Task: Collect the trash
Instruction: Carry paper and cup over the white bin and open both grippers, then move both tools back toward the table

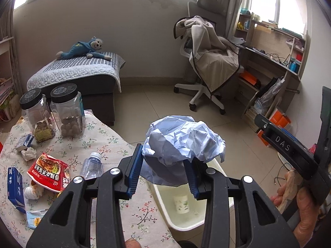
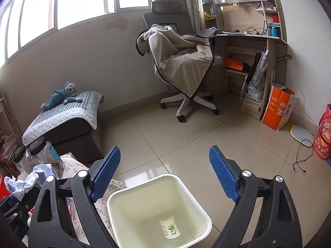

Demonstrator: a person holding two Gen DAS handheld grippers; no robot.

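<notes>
My left gripper point(image 1: 163, 155) is shut on a crumpled ball of light blue paper point(image 1: 182, 140), held over the near edge of a white bin point(image 1: 157, 196) that stands on the floor beside the table. A paper cup point(image 1: 181, 203) lies at the bottom of the bin. In the right wrist view my right gripper point(image 2: 164, 150) stands open and empty above the same bin point(image 2: 142, 183), with the cup point(image 2: 170, 227) below it. The blue paper point(image 2: 31, 181) shows at the far left there.
On the floral tablecloth point(image 1: 115, 144) lie a red snack bag point(image 1: 48, 171), a plastic bottle point(image 1: 92, 165), a tissue point(image 1: 29, 153), a blue box point(image 1: 15, 186) and two jars point(image 1: 66, 111). Beyond are an ottoman point(image 2: 68, 128), a draped office chair point(image 2: 182, 66) and a desk point(image 2: 248, 37).
</notes>
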